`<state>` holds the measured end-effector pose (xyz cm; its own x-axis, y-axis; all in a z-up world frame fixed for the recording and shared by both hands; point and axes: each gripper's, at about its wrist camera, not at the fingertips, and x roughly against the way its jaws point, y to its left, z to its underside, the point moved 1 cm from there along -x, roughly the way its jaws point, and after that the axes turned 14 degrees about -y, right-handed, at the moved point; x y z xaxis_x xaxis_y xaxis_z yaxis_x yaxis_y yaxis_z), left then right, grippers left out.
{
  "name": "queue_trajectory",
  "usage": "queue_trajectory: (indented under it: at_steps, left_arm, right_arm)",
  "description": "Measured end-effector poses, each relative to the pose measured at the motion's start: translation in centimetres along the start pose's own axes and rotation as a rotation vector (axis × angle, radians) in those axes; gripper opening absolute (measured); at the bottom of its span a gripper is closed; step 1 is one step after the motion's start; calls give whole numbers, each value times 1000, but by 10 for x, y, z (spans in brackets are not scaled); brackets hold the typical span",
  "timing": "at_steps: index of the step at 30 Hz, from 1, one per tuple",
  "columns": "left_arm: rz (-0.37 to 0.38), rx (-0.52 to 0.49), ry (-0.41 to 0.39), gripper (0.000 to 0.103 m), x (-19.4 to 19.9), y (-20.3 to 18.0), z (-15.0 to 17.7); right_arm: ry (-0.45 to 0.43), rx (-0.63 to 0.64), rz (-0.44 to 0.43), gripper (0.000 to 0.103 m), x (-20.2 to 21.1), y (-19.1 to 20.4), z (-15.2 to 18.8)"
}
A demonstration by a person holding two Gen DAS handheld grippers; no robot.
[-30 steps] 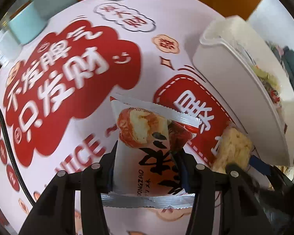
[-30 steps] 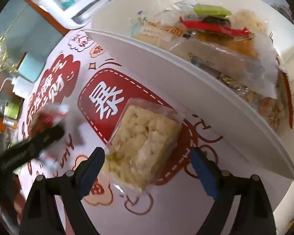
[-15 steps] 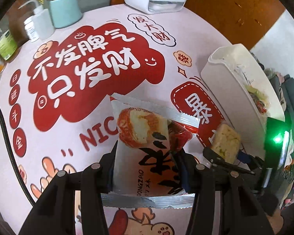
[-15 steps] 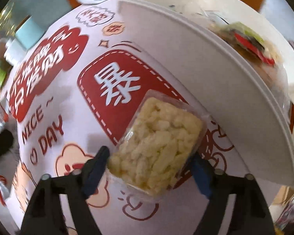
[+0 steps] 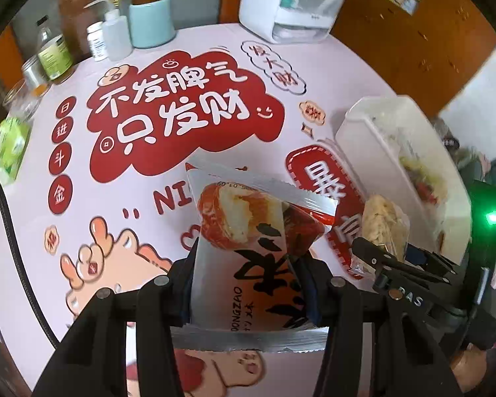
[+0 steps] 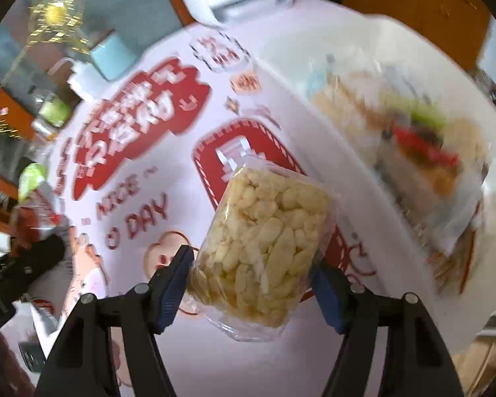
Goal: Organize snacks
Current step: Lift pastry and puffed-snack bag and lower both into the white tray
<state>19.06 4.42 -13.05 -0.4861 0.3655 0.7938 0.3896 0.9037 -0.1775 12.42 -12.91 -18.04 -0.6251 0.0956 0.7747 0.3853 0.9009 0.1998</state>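
We see a white bin (image 6: 317, 152) right of our tongs; left tongs (image 5: 244, 284) pinch a packet (image 5: 248, 248), right tongs (image 6: 254, 284), just closing, squeeze a rice cake (image 6: 264, 241) above the table (image 5: 148, 205).

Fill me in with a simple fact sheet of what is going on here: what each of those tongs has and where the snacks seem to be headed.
left tongs: shut on the red-date snack packet, lifted off the table
right tongs: jaws have just been closing on the clear-wrapped puffed rice cake, also lifted off the table
white bin: to the right, already holding several wrapped snacks
tablecloth: pink, with red printed characters
far edge: teal canister, bottles, white appliance
likely destination: the white bin
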Motion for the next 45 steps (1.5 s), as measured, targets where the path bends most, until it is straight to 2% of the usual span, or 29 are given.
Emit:
queue_trajectory:
  at_steps: [3,7,12,17,22,27,33,37,45]
  left_arm:
    - [-10,24,-25,49,13,-16,-3]
    - [-16,7,-59,49,27,-53,-11]
    - [6,-25,-108,50,36,-118,-23]
    - [36,-67,-142,50,37,-184,-36]
    - [40,-83,-187,50,34,-242,-52]
    - [41,-75,-225,50,28,-282,-64]
    - [5,-61,-260,50,22,-304,-81]
    - [-48,-43,-301,50,20,-309,-91]
    - [-100,-30,-314,50,12,-312,-99]
  right_arm:
    - [-59,41,-45,69,25,-4,-17]
    - [-151,88,-77,69,60,-20,-37]
    - [-273,117,-75,69,100,-64,-67]
    - [-380,117,-33,69,130,-122,-93]
    - [-421,97,-7,69,135,-173,-118]
    - [-444,102,-9,69,135,-201,-136]
    - [-469,168,-23,69,136,-211,-156]
    - [-475,204,-36,69,134,-208,-166]
    - [-479,283,-55,70,126,-195,-174]
